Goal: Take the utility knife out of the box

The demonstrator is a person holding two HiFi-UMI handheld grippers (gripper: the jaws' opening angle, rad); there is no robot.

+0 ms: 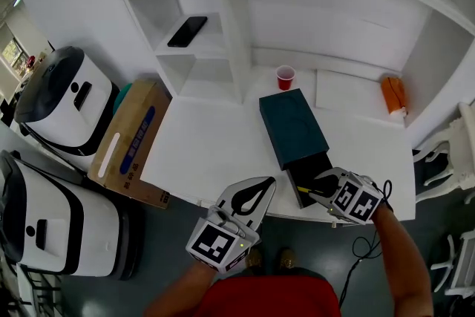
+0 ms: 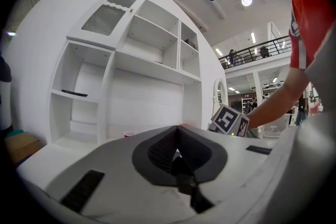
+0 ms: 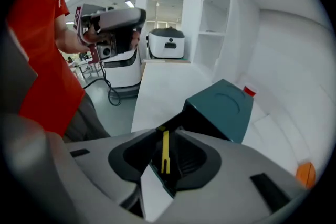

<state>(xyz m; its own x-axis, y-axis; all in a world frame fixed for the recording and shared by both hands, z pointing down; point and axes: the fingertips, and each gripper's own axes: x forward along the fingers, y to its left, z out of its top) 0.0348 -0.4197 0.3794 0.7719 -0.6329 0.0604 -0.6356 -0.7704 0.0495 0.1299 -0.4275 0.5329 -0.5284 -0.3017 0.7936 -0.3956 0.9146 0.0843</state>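
Observation:
A dark teal box (image 1: pixel 292 122) lies on the white table (image 1: pixel 208 152), and its black drawer (image 1: pixel 306 176) is pulled out toward the front edge. In the right gripper view a yellow utility knife (image 3: pixel 165 150) lies in the drawer (image 3: pixel 176 165). My right gripper (image 1: pixel 318 184) points down over the drawer. Its jaws (image 3: pixel 169 132) are open, with the knife showing in the gap below them and no pad on it. My left gripper (image 1: pixel 269 182) hangs level at the table's front edge, left of the drawer. It is shut (image 2: pixel 178 129) and holds nothing.
A red cup (image 1: pixel 285 76) stands behind the box, with an orange object (image 1: pixel 393 94) at the back right. A phone (image 1: pixel 187 31) lies on a shelf. Left of the table are a cardboard box (image 1: pixel 130 141) and two white machines (image 1: pixel 63 104) (image 1: pixel 52 211).

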